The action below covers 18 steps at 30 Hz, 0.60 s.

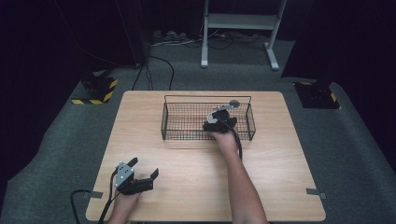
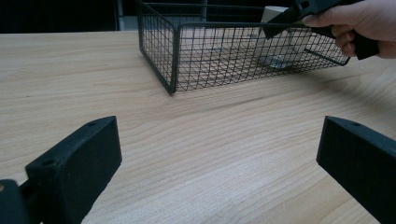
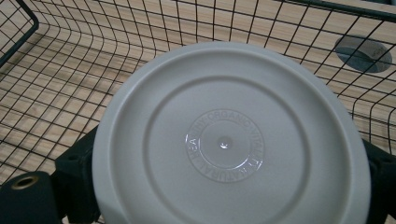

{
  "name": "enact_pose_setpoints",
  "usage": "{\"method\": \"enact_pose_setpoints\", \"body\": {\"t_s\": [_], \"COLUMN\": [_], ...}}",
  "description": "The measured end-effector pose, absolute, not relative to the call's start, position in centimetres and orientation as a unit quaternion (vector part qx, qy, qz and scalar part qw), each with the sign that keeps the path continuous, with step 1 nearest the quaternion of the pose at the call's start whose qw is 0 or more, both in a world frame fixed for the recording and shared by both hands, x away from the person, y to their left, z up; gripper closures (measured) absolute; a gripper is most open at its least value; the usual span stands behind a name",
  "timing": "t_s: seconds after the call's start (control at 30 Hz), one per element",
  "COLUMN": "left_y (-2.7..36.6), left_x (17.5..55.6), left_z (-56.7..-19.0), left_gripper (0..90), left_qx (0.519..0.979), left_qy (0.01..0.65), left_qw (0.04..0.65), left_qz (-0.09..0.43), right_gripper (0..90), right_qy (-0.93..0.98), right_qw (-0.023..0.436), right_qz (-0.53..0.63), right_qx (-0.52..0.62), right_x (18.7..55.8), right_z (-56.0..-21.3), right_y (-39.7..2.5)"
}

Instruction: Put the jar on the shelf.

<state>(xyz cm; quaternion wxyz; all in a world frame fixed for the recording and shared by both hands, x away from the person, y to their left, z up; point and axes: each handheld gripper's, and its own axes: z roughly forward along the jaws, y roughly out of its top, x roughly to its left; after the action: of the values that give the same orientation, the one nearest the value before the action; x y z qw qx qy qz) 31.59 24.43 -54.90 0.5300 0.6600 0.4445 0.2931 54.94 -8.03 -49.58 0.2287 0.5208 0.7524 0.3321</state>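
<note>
A black wire basket (image 1: 208, 96) stands on the far middle of the wooden table. My right gripper (image 1: 219, 122) reaches down into its right half, shut on a white round tub (image 1: 212, 116). In the right gripper view the tub's lid (image 3: 224, 140) faces the camera, the jaws press on either side of it, and the basket's mesh (image 3: 70, 70) lies below. My left gripper (image 1: 144, 167) rests open at the table's near left corner. In the left gripper view its jaws (image 2: 219, 154) stand wide apart over bare wood, with the basket (image 2: 159, 42) and the tub (image 2: 280, 44) farther off.
A grey round grommet (image 1: 234, 103) sits in the tabletop just behind the basket, also seen through the mesh (image 3: 363, 53). The table (image 1: 187, 186) stands on grey carpet. A white frame (image 1: 238, 21) and cables lie on the floor beyond.
</note>
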Motion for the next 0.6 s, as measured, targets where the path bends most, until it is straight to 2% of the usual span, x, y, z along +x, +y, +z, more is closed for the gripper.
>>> {"method": "enact_pose_setpoints", "body": {"t_s": [0.3,0.4,0.6], "left_y": [24.43,24.44,24.4], "left_x": [31.6,31.59,31.59], "left_z": [-54.9,-54.9,-54.91], "left_gripper": [0.3,0.3,0.3], "left_qx": [0.66,0.659,0.659], "left_qy": [0.444,0.445,0.445], "left_qw": [0.53,0.53,0.53], "left_qz": [0.293,0.293,0.294], "right_gripper": [8.7,2.6,1.5], "right_qy": [0.759,0.747,0.751], "right_qw": [0.23,0.228,0.219], "right_qz": [0.332,0.349,0.347], "right_qx": [0.511,0.518,0.518], "right_x": [54.8,54.69,54.62], "right_z": [-49.58,-49.23,-49.22], "right_y": [-8.04,-8.28,-8.52]}}
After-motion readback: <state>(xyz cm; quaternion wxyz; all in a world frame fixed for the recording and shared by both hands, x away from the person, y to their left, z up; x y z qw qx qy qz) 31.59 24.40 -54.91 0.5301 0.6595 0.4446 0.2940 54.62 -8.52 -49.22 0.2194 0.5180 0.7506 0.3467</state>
